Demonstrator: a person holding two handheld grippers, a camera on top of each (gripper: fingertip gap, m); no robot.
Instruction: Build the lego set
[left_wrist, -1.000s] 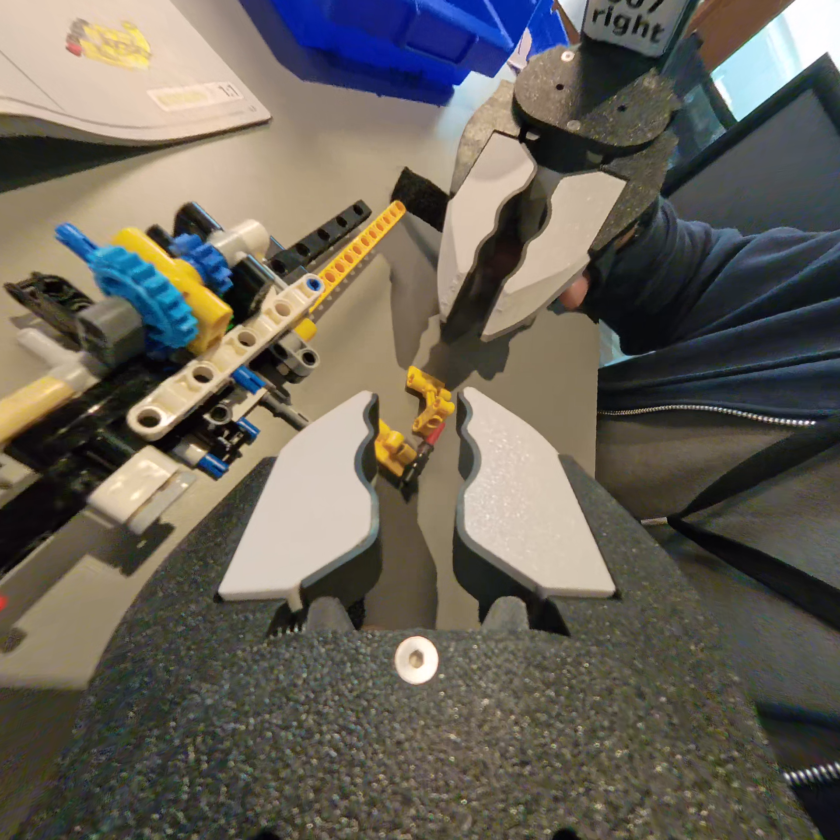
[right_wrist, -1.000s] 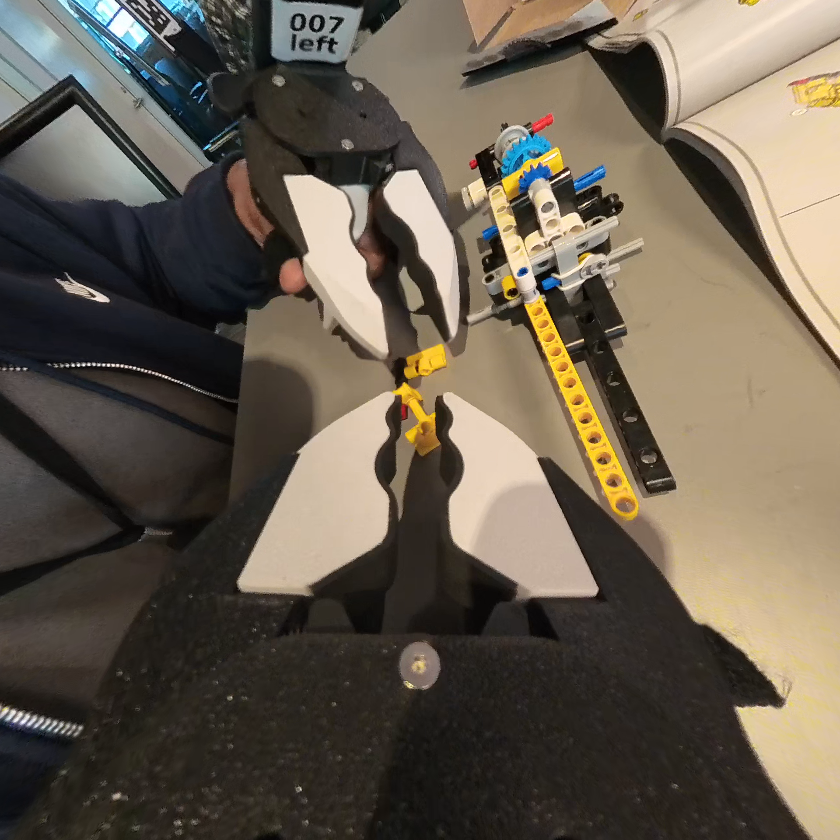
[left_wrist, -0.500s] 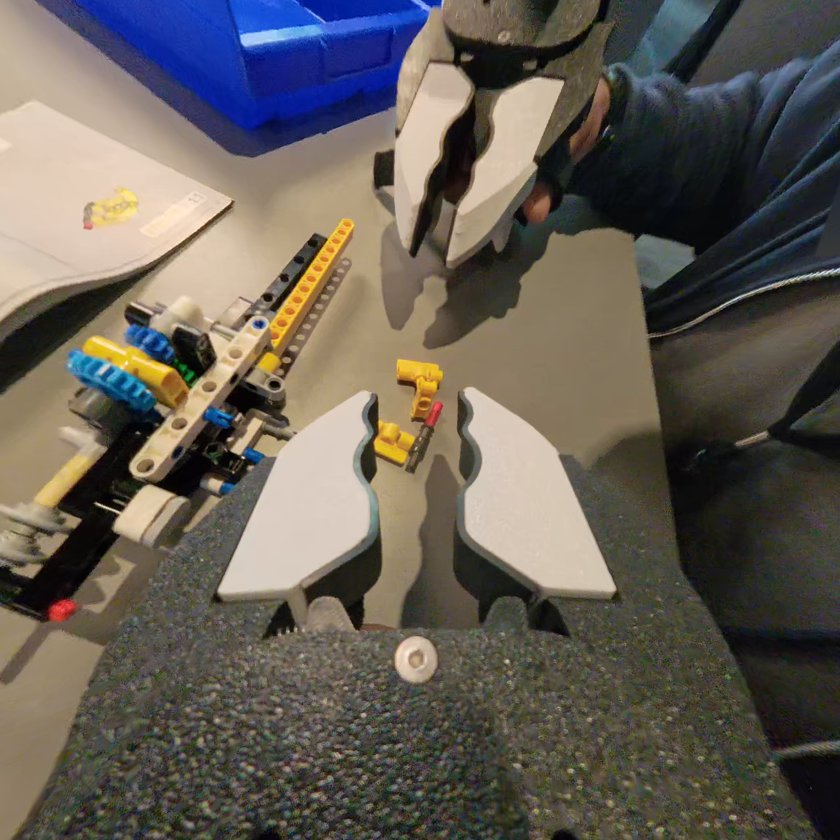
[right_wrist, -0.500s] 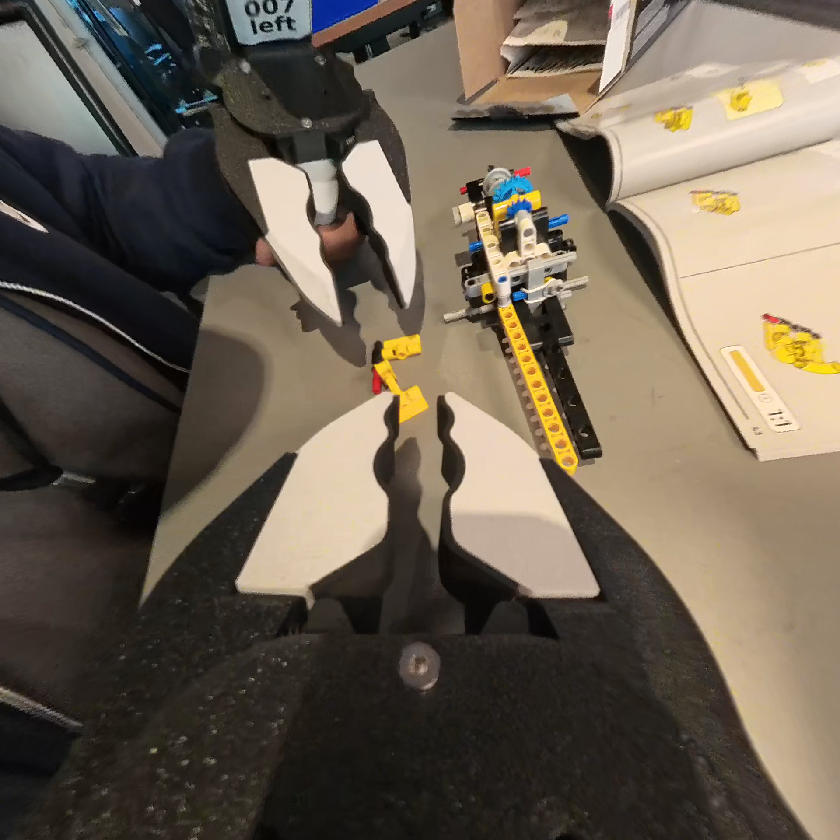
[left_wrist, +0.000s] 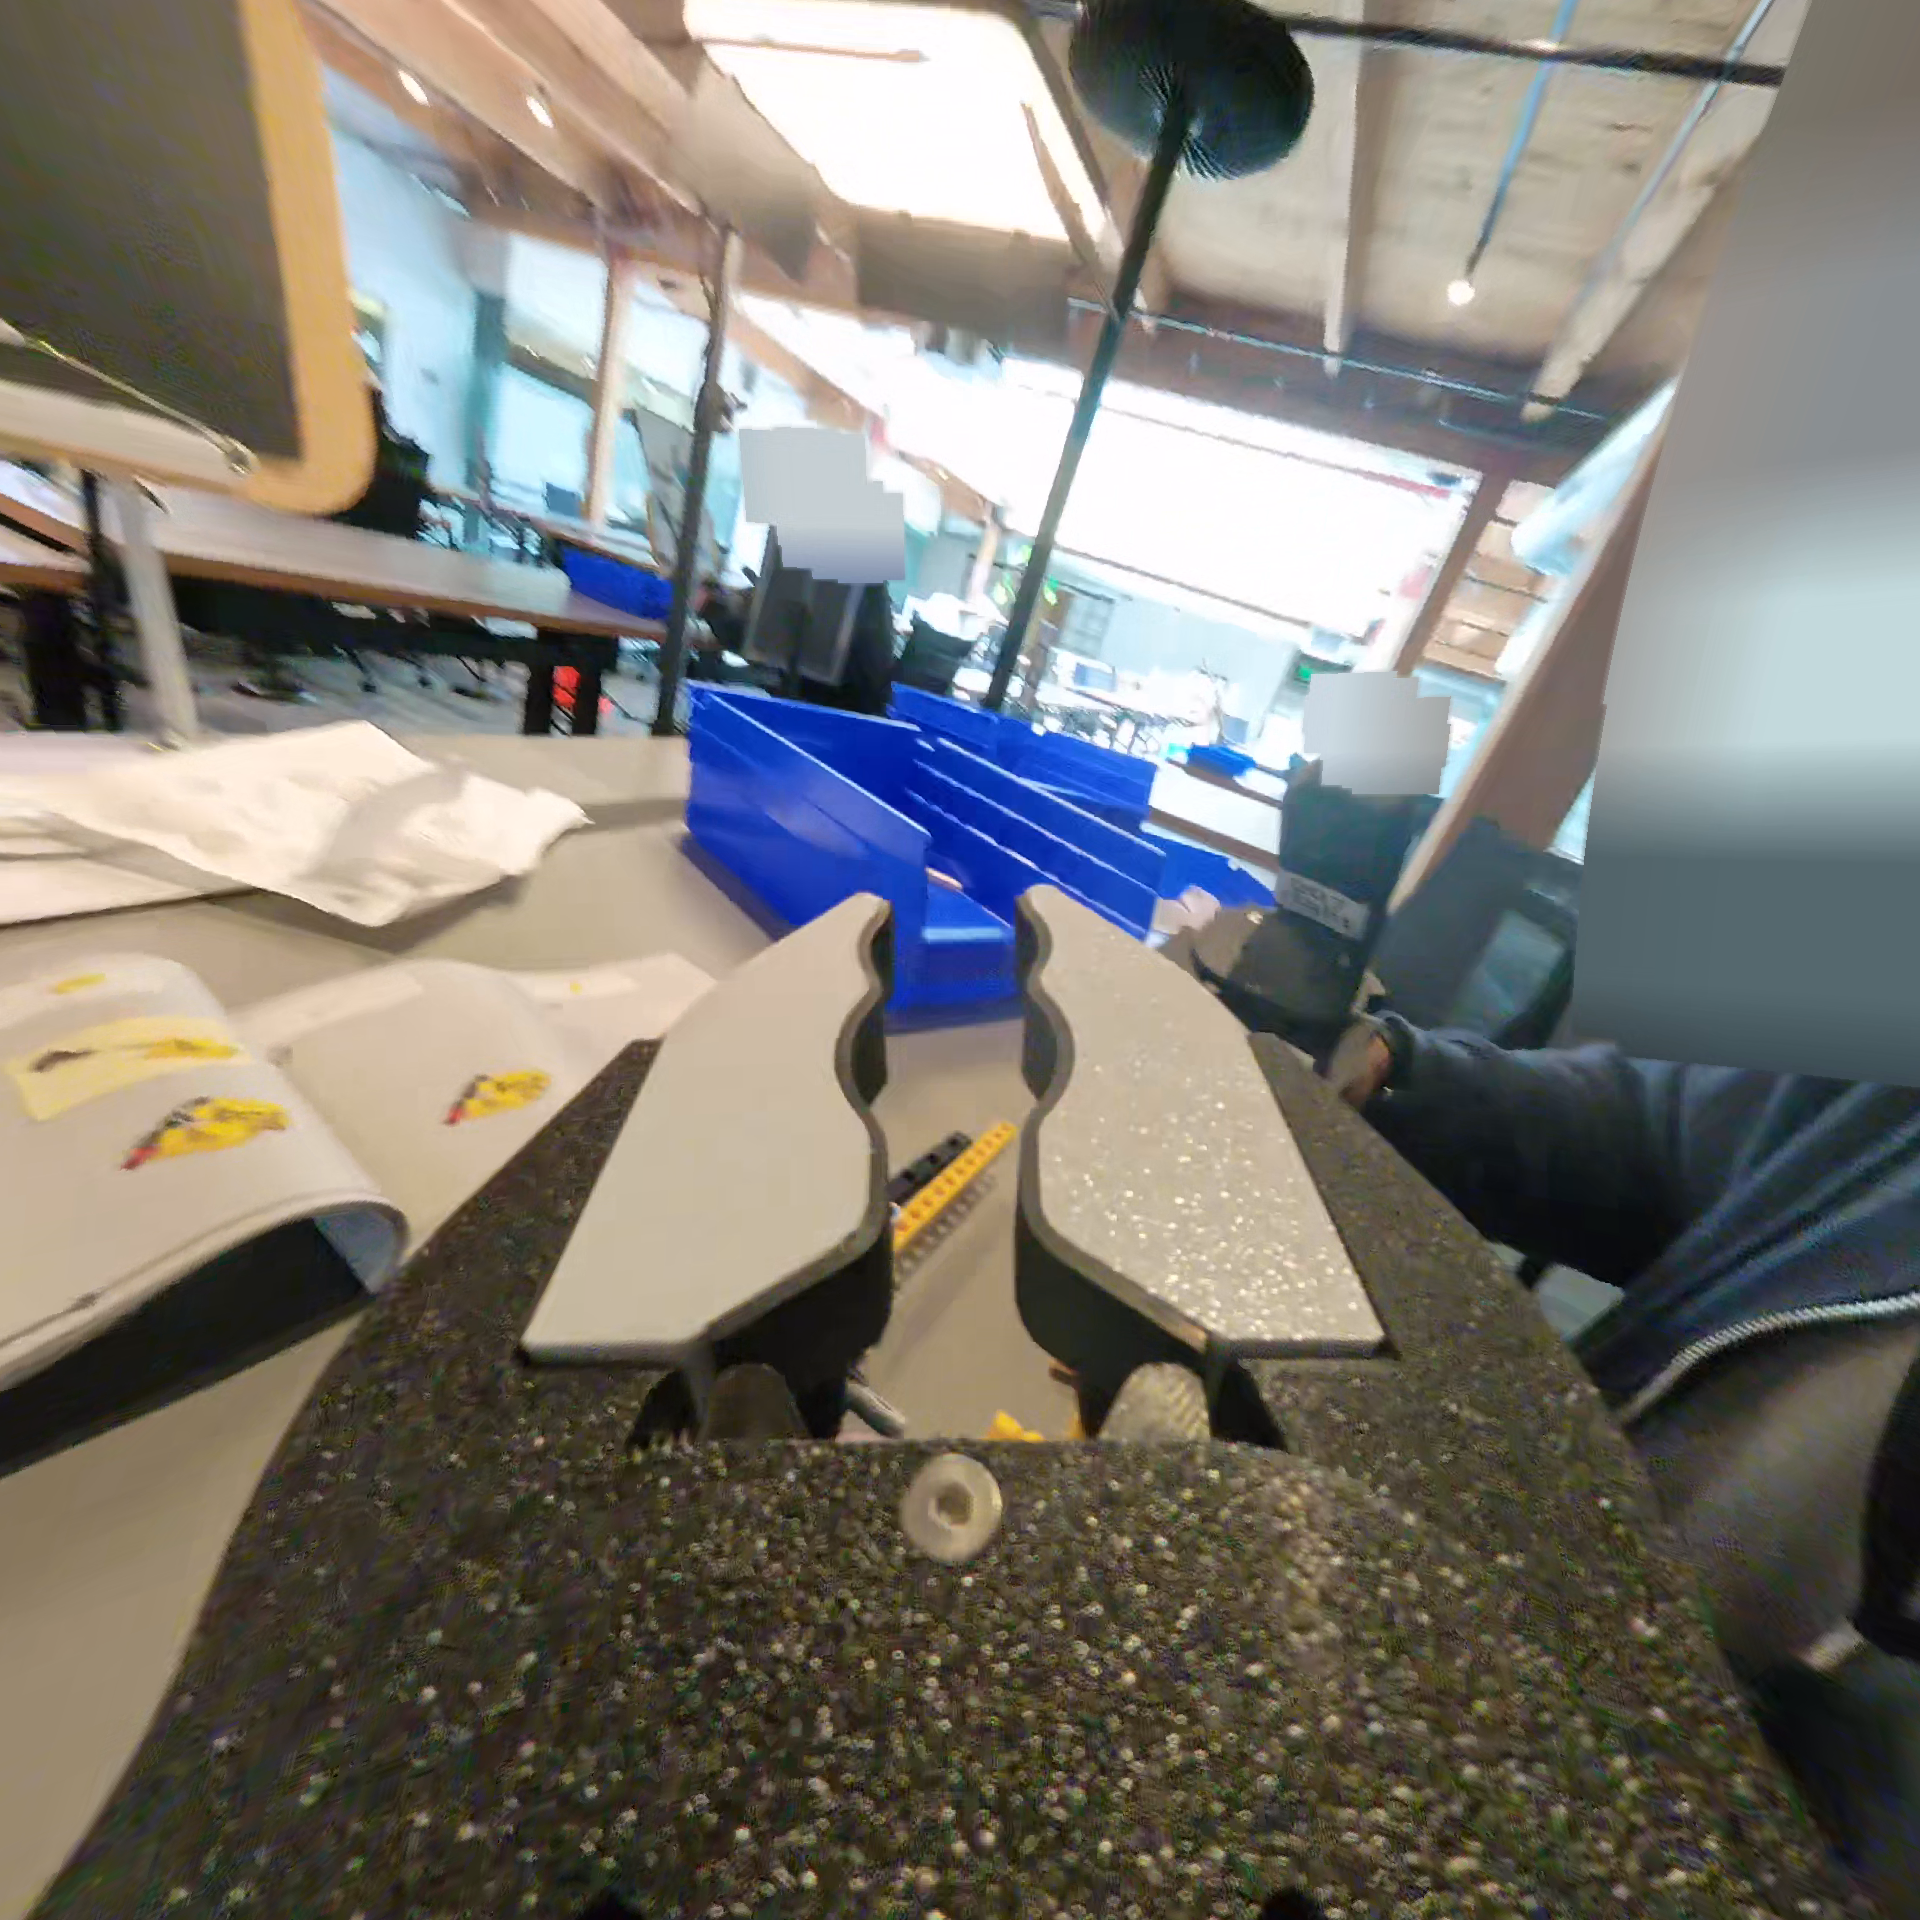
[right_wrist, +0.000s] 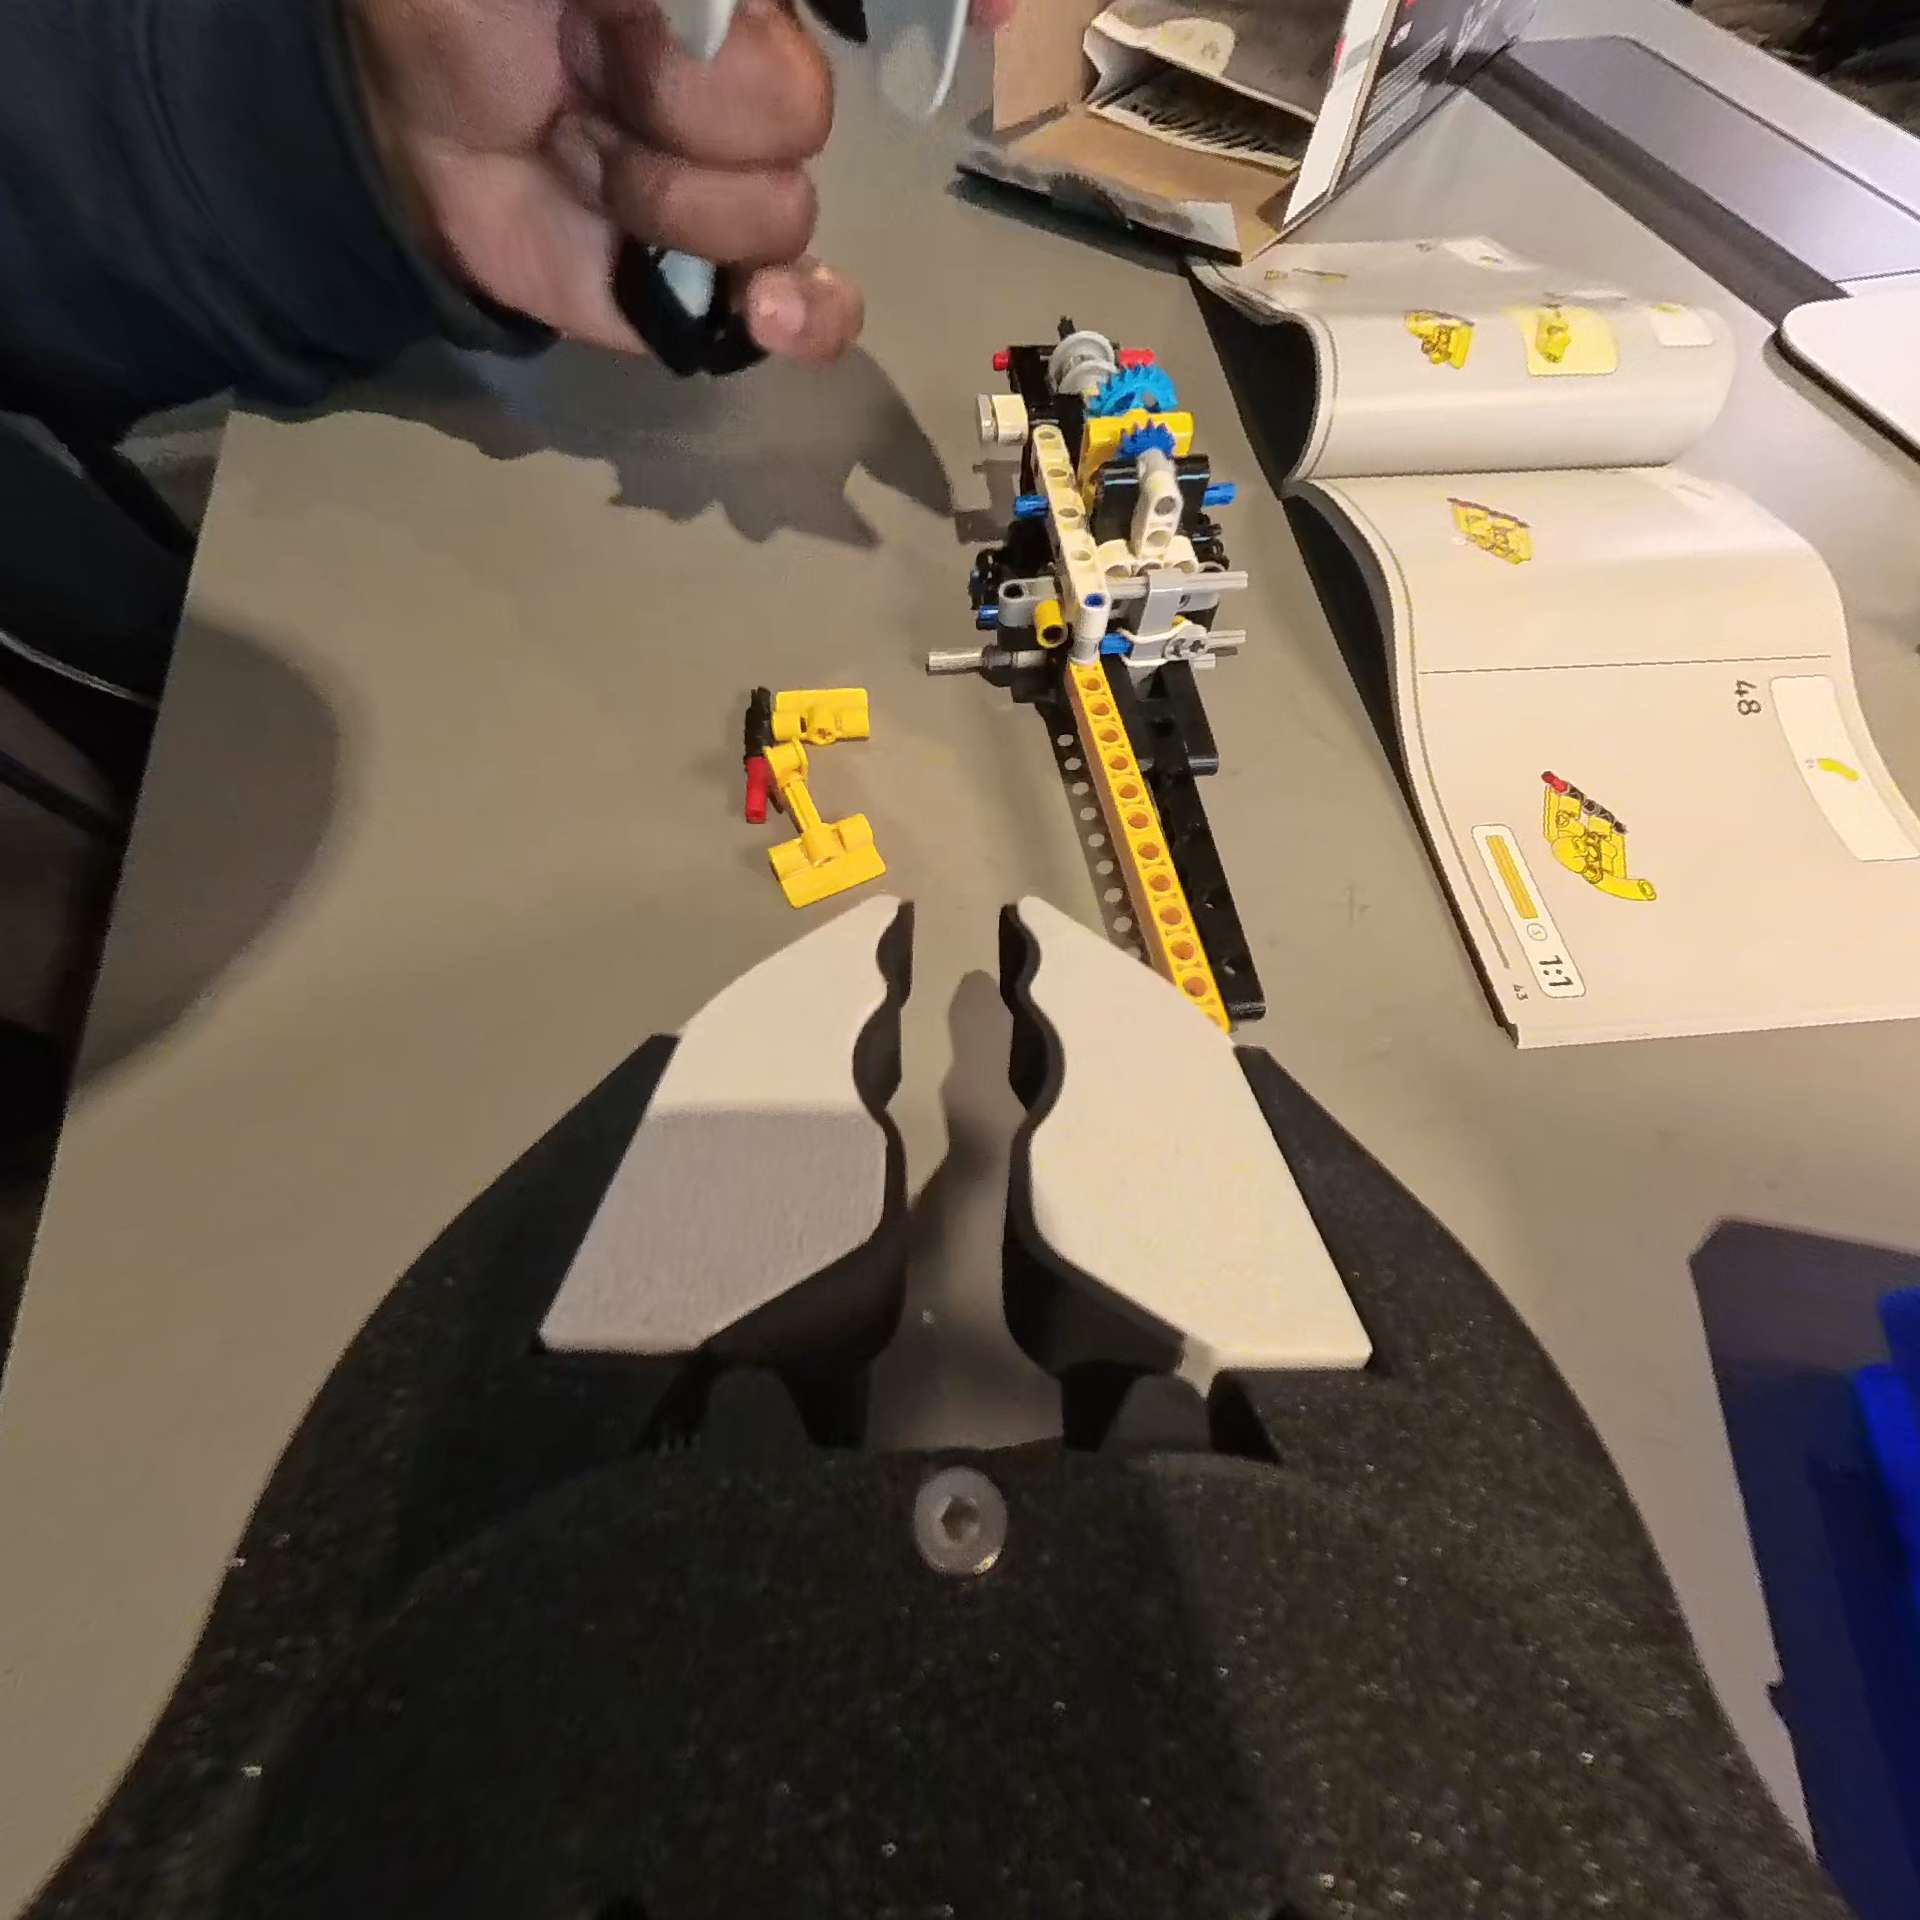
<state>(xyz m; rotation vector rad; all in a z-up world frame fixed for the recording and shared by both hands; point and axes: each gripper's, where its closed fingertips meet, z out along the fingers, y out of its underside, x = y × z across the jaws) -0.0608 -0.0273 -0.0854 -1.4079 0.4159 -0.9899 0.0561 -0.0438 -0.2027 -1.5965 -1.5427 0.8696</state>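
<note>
the left tool tilts up toward the room, so most of the table is hidden behind its black body; between its fingers, which stand a narrow gap apart with nothing in them, only the tip of the yellow beam shows, and a scrap of yellow peeks out below at the finger roots, too cut off to identify. the right tool hangs above the table pointing down and away, its fingers also a narrow gap apart and empty. the small yellow assembly with a red pin lies flat on the table just beyond and to the left of the right tool's tips, apart from them. the lego build, with blue gears at its far end and a long yellow and black beam reaching near, lies to the right of the small assembly; the near end of the beam is partly covered by the right tool's right finger. the open instruction booklet lies further right, its far pages curling up. a hand in a dark sleeve sits at the upper left of the right wrist view, blurred, gripping the left tool's handle, with that tool's fingers cut off at the top edge. bare table spreads between the small assembly and the left table edge. blue bins stand at the far side, and a cardboard box lies far behind the build.
</note>
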